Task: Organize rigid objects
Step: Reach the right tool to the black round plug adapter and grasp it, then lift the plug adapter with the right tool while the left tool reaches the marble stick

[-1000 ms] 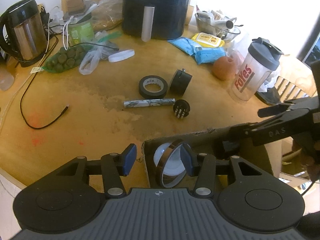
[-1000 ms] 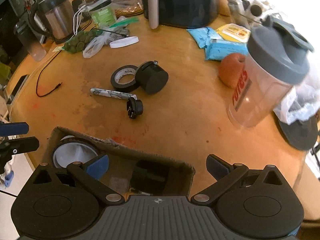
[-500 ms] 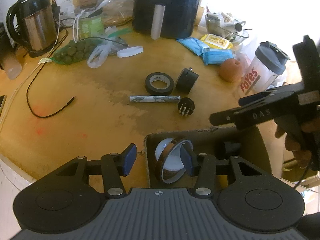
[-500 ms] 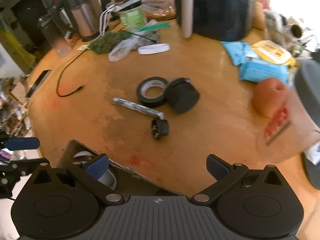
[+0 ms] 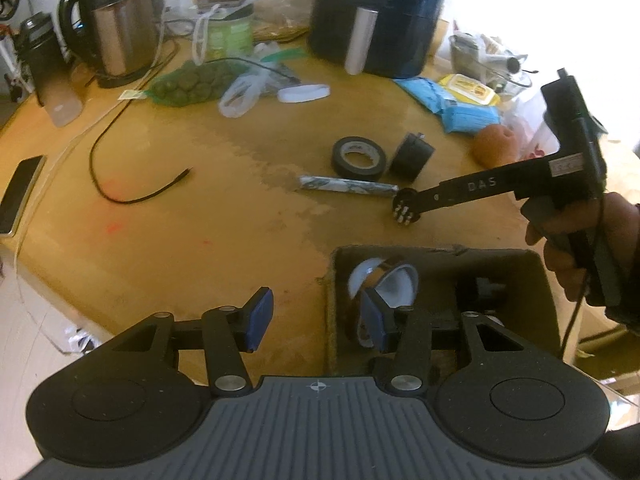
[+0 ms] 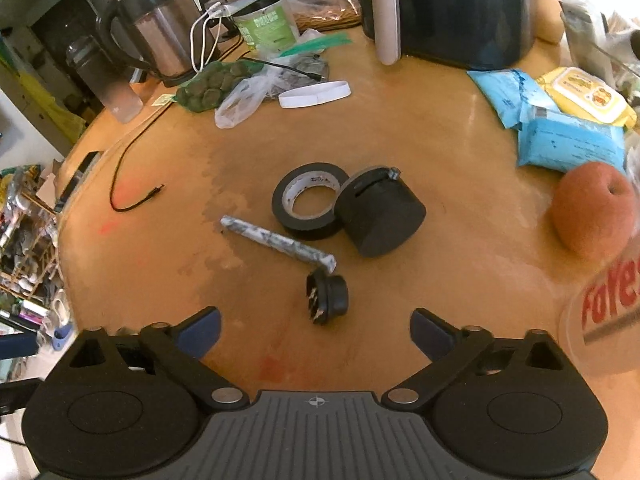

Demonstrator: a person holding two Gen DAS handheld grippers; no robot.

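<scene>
one glossy black tape roll (image 6: 308,206), one matte black cylinder (image 6: 380,216), one marbled stick (image 6: 278,242), one pronged black plug (image 6: 327,299) on worn wooden counter (image 6: 460,280). right gripper (image 6: 315,330) jaws wide, closing lately, nothing between; left gripper (image 5: 316,316) jaws part-open astride cardboard box (image 5: 332,292) wall, not pressing it.

A worn wooden table (image 6: 460,280) carries black tape (image 6: 308,206), a plug (image 6: 328,299) and, at two o'clock, an apple (image 6: 592,210).

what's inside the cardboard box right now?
The cardboard box holds a shiny tape roll standing on edge at its left end, and a dark blocky item further right. The left gripper covers the box's near part.
</scene>
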